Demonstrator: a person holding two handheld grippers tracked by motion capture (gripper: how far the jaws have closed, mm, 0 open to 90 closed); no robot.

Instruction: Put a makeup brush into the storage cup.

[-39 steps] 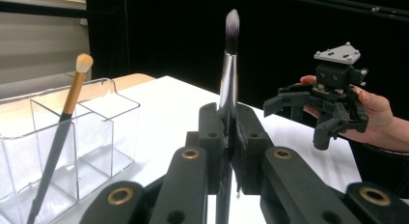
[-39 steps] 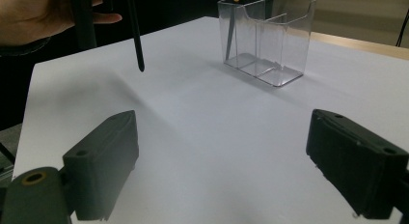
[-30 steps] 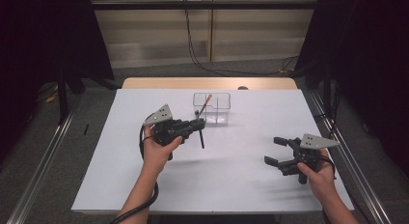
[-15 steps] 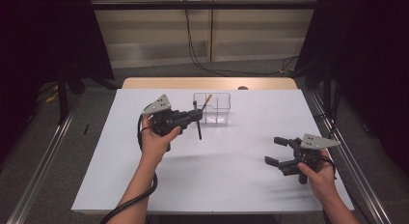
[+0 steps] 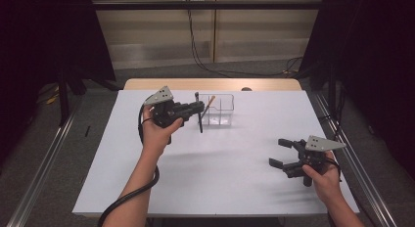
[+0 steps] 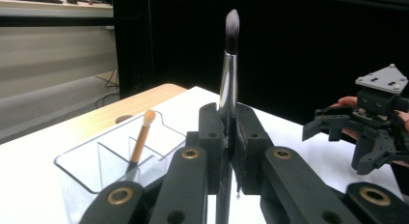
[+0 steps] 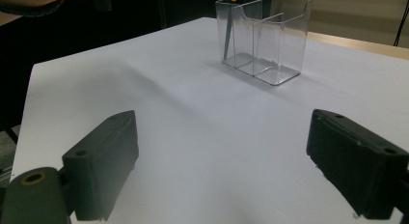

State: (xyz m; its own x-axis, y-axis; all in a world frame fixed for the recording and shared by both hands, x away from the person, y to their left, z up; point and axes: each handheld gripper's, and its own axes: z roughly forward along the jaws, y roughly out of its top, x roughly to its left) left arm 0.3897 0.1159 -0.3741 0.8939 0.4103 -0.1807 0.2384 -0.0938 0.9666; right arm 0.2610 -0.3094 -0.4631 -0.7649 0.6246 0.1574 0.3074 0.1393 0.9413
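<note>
My left gripper (image 5: 198, 108) is shut on a black makeup brush (image 5: 199, 120) with a silver ferrule. It holds the brush upright above the table, just left of a clear divided organizer (image 5: 222, 112). In the left gripper view the brush (image 6: 229, 64) stands between the jaws, grey bristles up, and the organizer (image 6: 91, 159) holds an orange-handled brush (image 6: 141, 142). My right gripper (image 5: 277, 152) rests low at the table's right, open, nothing between its jaws. The right gripper view shows its gripper (image 7: 222, 171) facing the organizer (image 7: 270, 45) across bare white surface.
A white sheet (image 5: 220, 178) covers the table, with a wooden strip (image 5: 210, 84) showing at the far edge. Metal rails (image 5: 44, 163) run along both sides. In the left gripper view the other hand's gripper (image 6: 371, 122) shows at the right.
The left gripper has risen and moved right and away from me toward the organizer, carrying the brush. The right gripper has stayed where it was.
</note>
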